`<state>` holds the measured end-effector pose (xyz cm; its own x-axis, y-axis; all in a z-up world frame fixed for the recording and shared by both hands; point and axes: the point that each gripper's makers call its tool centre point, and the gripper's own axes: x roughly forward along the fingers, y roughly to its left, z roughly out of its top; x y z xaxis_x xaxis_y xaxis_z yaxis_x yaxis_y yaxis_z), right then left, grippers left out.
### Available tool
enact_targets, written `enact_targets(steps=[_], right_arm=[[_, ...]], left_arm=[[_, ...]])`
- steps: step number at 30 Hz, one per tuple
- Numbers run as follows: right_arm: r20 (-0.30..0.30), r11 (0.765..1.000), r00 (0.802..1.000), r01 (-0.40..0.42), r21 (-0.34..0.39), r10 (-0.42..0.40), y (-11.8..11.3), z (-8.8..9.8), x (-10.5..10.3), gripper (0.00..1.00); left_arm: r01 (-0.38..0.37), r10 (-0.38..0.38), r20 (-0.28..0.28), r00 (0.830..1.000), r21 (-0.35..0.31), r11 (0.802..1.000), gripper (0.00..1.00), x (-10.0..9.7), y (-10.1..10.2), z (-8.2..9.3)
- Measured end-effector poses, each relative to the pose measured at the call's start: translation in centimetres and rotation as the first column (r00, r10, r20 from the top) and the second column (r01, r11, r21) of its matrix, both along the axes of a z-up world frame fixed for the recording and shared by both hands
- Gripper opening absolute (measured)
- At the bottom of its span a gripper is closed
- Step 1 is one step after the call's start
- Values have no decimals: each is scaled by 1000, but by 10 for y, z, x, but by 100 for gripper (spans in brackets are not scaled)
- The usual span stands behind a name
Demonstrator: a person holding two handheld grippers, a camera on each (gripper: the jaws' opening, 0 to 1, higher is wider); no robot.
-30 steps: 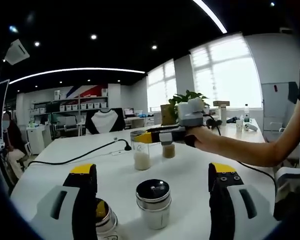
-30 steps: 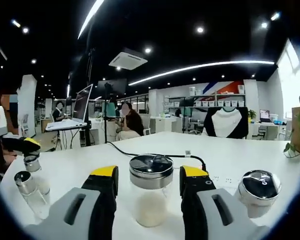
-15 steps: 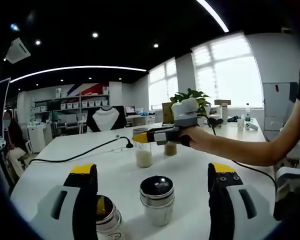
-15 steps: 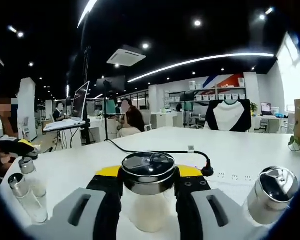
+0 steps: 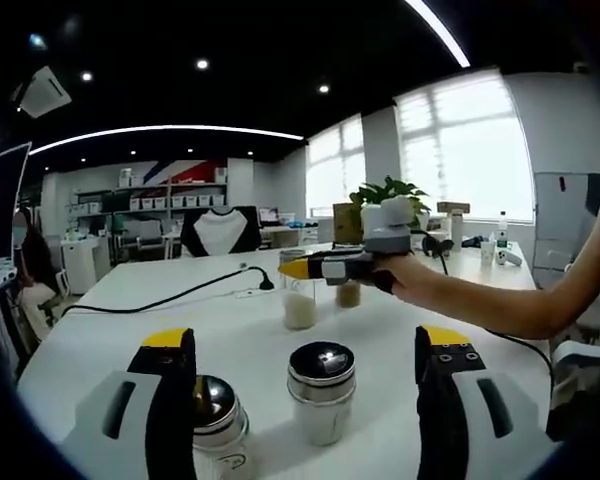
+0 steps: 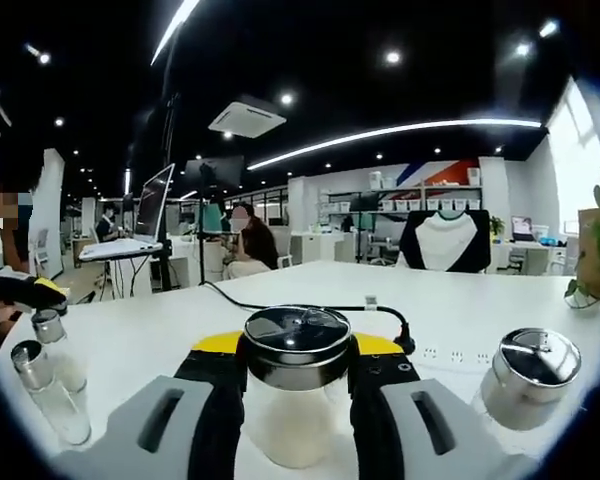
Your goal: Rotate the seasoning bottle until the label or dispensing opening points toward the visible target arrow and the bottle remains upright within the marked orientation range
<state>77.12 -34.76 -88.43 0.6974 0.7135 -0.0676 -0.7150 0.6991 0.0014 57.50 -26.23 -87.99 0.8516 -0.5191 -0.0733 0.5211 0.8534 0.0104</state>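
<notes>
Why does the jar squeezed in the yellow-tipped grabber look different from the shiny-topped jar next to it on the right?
The gripped jar sits between the right gripper's jaws; the free jar stands alone on the white table. The gripped jar's lid looks level, while the free jar's lid looks tilted in this view. The gripped jar's white powder shows. Both have round metal lids.

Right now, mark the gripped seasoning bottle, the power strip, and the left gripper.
seasoning bottle (image 6: 296, 345), right gripper view, steel lid.
power strip (image 6: 458, 353), right gripper view, top face.
left gripper (image 5: 305, 352), left gripper view, between its fingertips.
</notes>
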Motion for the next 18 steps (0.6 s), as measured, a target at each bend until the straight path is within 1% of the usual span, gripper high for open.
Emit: enact_targets(steps=[3, 6, 7, 13, 18], right_arm=[[7, 1000, 1000, 0, 24, 0, -3, 7, -3, 37], [20, 1000, 1000, -2, 22, 2, -5, 14, -7, 37], [24, 1000, 1000, -5, 19, 4, -4, 15, -12, 37], [48, 999, 999, -10, 36, 8, -12, 30, -24, 37], [64, 1000, 998, -10, 29, 8, -15, 35, -36, 37]], left_arm=[[0, 0, -3, 1000, 15, 1000, 95, -2, 1, -1], [2, -2, -2, 1000, 6, 1000, 95, -5, 1, 0], [3, -3, -2, 1000, 5, 1000, 95, -5, 0, 1], [24, -24, 11, 1000, 5, 1000, 95, -11, -10, 6], [40, -40, 18, 999, 10, 999, 95, -16, -16, 8]])
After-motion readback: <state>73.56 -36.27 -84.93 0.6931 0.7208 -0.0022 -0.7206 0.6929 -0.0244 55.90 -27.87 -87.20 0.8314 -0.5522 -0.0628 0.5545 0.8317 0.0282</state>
